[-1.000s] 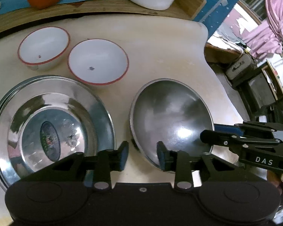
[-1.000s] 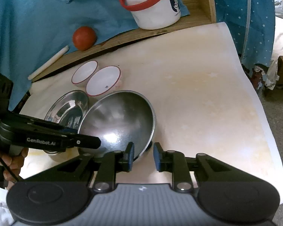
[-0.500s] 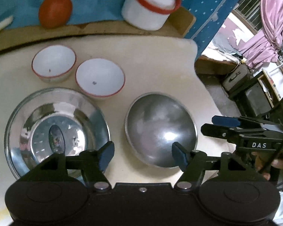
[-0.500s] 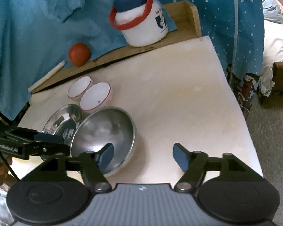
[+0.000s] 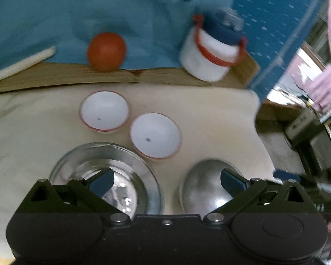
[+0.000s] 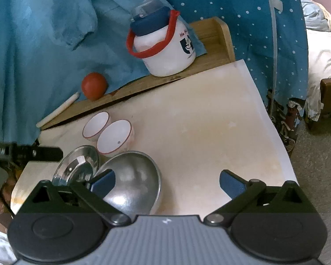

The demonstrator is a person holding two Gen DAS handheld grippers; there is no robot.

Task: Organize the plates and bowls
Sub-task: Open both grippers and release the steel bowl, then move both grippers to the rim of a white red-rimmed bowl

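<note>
Two grippers (image 5: 165,180) (image 6: 166,182) opening, table's (image 6: 209,132) right half bare

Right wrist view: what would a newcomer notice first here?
The shiny round steel bowl sits nearest on the cream table, with a flat steel plate beside it and two white red-rimmed bowls just behind. On the wooden shelf beyond stand a white jug with a red handle and an orange-red ball.
</note>
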